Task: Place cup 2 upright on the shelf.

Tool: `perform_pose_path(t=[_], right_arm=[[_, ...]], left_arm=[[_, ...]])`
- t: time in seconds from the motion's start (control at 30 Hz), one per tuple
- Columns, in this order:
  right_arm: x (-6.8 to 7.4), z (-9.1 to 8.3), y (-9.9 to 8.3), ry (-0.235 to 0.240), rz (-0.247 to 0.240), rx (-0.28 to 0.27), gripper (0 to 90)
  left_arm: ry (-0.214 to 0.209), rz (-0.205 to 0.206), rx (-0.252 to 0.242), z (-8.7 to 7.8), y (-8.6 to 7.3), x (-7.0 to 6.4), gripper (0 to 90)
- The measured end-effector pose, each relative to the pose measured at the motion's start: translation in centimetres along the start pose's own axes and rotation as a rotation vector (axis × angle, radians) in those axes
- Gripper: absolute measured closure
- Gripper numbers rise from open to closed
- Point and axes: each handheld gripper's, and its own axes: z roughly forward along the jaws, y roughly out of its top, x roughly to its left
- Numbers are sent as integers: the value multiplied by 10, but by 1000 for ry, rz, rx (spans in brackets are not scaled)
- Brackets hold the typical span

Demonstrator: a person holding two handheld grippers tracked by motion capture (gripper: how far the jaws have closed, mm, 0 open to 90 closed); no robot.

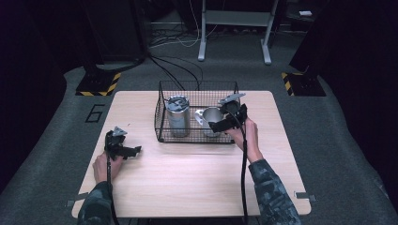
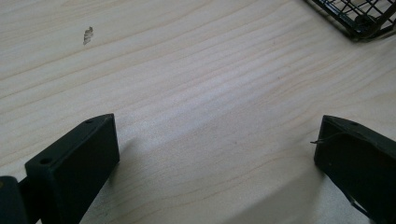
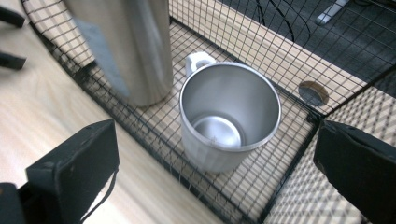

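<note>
Now right gripper (image 3: 217,154) released, poised over steel mug (image 3: 229,116) in wire basket (image 1: 162,133), far desk edge. Mug rigid, light, slick: pinch rim wall. Left gripper (image 2: 217,154) released, idle.

mug (image 3: 229,116): brushed steel (white handle) | basket (image 3: 289,70): black wire | table (image 2: 196,84): pale matt wood
</note>
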Motion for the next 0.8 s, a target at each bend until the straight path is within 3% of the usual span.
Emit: perform_pose_path(t=[0.13, 0.33, 0.8], right_arm=[[3, -13, -10, -9, -40, -3, 0], [3, -28, -33, -25, -39, -2, 0], [-12, -42, -96, -48, 52, 22, 0]], left_arm=[[1, 0, -1, 0, 0, 0, 0], [-3, 5, 12, -1, 0, 1, 0], [2, 2, 2, 0, 0, 0, 0]])
